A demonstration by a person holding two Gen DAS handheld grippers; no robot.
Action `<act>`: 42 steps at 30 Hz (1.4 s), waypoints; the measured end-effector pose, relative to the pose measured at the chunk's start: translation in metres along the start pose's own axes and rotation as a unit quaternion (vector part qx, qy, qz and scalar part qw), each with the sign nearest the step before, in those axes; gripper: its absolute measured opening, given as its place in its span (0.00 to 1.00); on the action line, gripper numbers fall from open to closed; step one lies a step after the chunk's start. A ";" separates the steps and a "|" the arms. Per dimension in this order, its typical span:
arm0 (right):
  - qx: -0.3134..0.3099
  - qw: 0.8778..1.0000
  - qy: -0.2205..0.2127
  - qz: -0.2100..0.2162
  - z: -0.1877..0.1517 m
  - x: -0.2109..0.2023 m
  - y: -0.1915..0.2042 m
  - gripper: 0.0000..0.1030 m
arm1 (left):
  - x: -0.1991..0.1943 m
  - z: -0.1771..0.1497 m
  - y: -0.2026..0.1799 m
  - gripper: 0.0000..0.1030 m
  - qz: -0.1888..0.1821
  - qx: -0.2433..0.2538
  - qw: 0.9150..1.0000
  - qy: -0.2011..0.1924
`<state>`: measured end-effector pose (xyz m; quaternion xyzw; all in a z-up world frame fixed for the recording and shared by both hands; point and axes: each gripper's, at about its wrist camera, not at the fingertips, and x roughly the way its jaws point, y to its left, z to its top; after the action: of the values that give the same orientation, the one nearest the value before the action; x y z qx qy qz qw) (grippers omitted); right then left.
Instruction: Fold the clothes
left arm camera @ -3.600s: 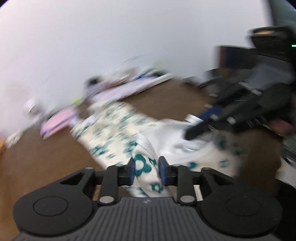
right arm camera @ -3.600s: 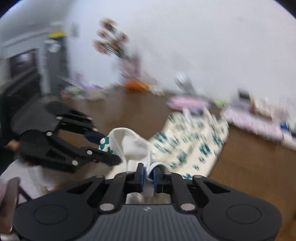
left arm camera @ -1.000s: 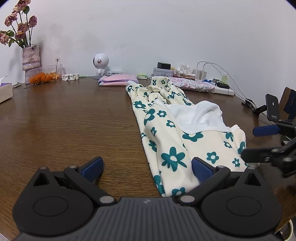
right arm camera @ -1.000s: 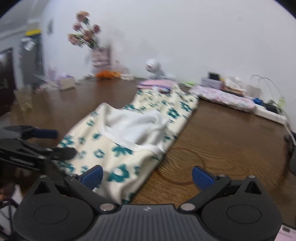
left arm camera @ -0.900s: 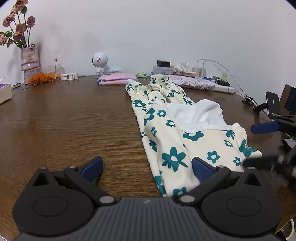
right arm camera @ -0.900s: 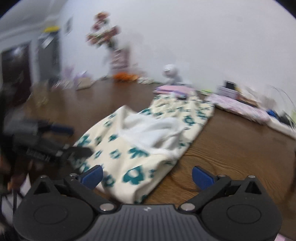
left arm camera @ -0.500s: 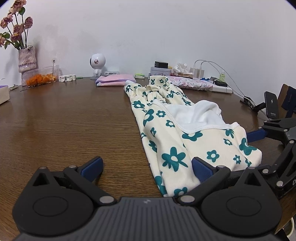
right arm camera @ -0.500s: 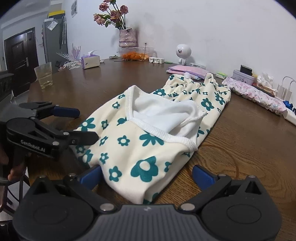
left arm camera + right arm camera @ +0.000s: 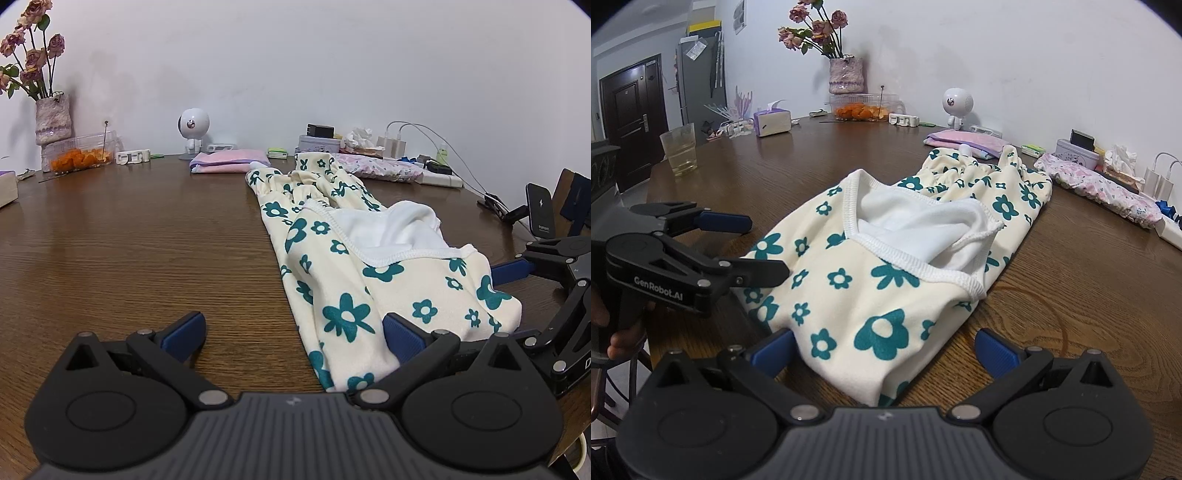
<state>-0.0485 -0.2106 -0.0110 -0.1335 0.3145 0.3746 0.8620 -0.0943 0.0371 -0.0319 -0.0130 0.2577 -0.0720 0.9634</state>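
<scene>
We see flowery clothes [image 9: 369, 280] flat on tabletop [image 9: 129, 240], long way pointing from us toward far wall. Left tongs [image 9: 293, 330] wide, empty, near its close end. Right tongs [image 9: 884, 347] wide, empty, equally near.

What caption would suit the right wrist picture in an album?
Both grippers, right and left, open beside floral pajama pants on a wooden table.

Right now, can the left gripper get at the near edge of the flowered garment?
Probably yes. The left gripper is open, and the flowered garment already lies between its fingers on the table, with nothing across the way.
</scene>
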 end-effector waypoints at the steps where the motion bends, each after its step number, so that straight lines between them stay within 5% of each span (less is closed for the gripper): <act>1: 0.000 1.000 0.000 0.000 0.000 0.000 0.000 1.00 | 0.000 0.000 0.000 1.00 -0.001 0.000 1.000 0.000; 42: 0.000 1.000 0.000 0.000 0.000 0.000 0.000 1.00 | 0.001 -0.002 0.002 1.00 -0.011 0.007 1.000 -0.009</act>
<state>-0.0487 -0.2104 -0.0109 -0.1334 0.3147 0.3740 0.8621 -0.0941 0.0387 -0.0340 -0.0100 0.2482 -0.0846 0.9650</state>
